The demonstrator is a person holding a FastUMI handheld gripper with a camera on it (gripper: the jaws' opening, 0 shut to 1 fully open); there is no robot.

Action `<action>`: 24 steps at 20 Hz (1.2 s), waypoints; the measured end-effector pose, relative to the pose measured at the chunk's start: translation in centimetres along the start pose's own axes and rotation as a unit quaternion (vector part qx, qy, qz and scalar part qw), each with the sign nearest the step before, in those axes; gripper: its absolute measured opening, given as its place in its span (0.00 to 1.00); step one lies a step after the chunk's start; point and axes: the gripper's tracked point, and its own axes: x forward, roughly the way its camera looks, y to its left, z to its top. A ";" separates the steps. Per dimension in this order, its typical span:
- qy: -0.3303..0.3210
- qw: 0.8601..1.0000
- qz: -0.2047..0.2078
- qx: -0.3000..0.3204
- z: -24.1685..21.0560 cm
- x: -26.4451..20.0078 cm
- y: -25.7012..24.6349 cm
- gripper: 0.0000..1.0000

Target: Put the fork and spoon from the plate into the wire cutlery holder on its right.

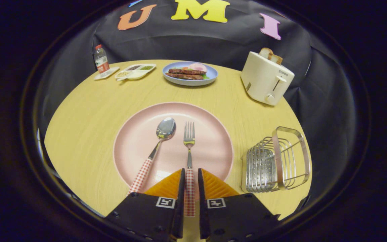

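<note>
A pink plate (210,117) lies on the round wooden table just ahead of my fingers. On it a spoon (162,134) with a checked handle lies to the left, its bowl pointing away. To its right is a fork (189,141) with the same checked handle, tines pointing away, lying flat on the plate. My gripper (190,176) has the fork's handle between its fingers, closed in on both sides of it. The wire cutlery holder (275,161) stands on the table right of the plate, lying open towards me.
A cream toaster (265,79) with toast stands beyond the holder at the back right. A blue plate of food (190,74), a divided dish (134,71) and a small bottle (101,62) line the table's far edge.
</note>
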 end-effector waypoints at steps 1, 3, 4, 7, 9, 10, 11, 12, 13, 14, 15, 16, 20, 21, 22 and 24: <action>0.008 1.000 0.003 0.002 -0.3 0.1 0.1 0.19; 0.014 1.000 -0.007 0.002 -0.4 0.6 -0.2 0.19; 0.014 1.000 -0.006 0.003 -0.1 0.2 -0.3 0.07; 0.023 1.000 0.008 0.012 0.3 -0.8 -0.5 0.07; 0.034 0.998 0.027 0.041 0.7 -2.3 -0.3 0.07; 0.044 0.997 0.036 0.057 0.9 -3.2 -0.5 0.07; 0.052 0.996 0.036 0.068 1.3 -4.1 -1.0 0.07; 0.057 0.995 0.040 0.077 1.8 -5.1 -1.3 0.07; 0.061 0.994 0.043 0.078 2.5 -6.2 -1.9 0.07; 0.065 0.994 0.044 0.075 3.1 -7.4 -2.6 0.07; 0.069 0.994 0.045 0.072 3.8 -8.6 -3.3 0.07; 0.074 0.994 0.045 0.071 4.3 -9.9 -4.3 0.07; 0.112 0.988 0.032 0.099 5.2 -14.0 -9.4 0.07; 0.127 0.986 0.030 0.103 5.0 -14.7 -10.6 0.07; 0.145 0.983 0.033 0.111 4.6 -15.3 -11.4 0.07; 0.195 0.971 0.046 0.130 3.4 -16.0 -12.6 0.07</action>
